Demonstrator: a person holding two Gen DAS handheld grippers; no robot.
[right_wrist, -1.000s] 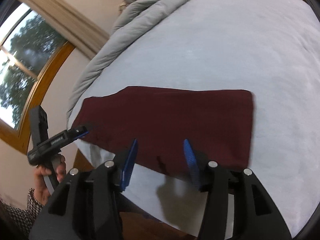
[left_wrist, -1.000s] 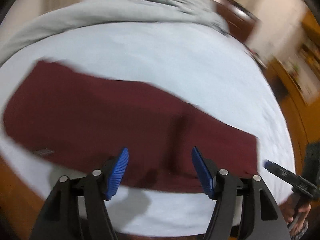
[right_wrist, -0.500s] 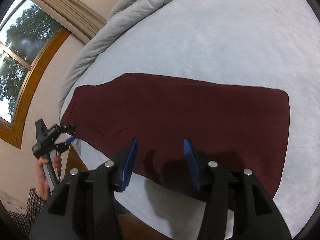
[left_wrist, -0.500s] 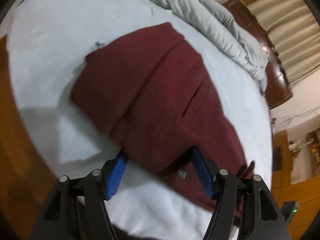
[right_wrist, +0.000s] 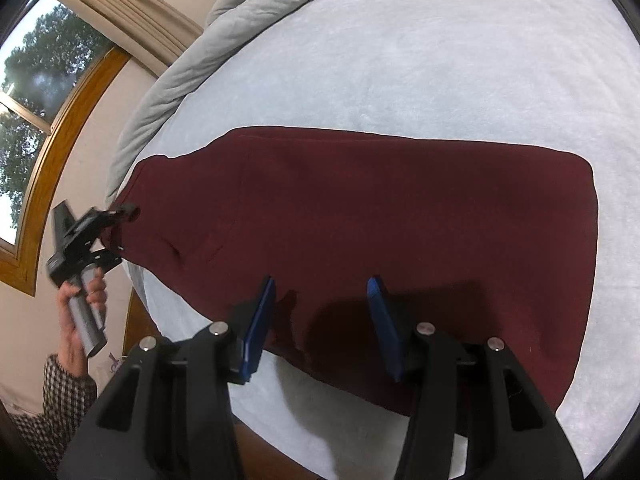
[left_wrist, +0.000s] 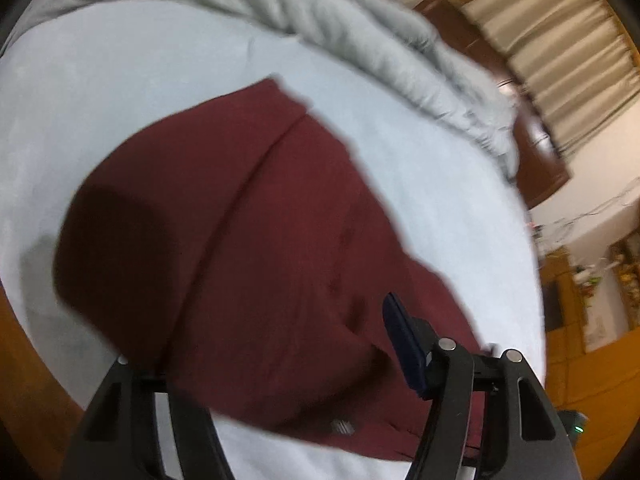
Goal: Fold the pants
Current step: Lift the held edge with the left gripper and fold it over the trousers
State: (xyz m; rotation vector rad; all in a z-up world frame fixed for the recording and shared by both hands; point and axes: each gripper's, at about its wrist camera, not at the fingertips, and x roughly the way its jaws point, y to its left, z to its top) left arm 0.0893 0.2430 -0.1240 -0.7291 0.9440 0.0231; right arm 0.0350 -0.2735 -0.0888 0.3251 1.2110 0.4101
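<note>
Since a second ago, the left gripper has swung from above the middle of the pants to their left end, and the right gripper has come lower over the near edge.

Left to right, right wrist view:
- Window with wooden frame, curtain above it.
- Person's hand in a checked sleeve, gripping the left gripper's handle. Its jaws stand part open at the left end of the pants; from its own camera, maroon cloth covers one blue pad and lies between the jaws; whether they press it, cannot tell.
- Grey duvet, bunched along the far side of the bed.
- Pants: maroon, lying flat and lengthwise across the pale sheet, near the bed's front edge, one layer over another.
- Right gripper: jaws at middling width, nothing between the pads, hanging over the near hem of the pants.

Left wrist view, right side: dark wooden headboard, pleated curtain, shelving, all blurred.
</note>
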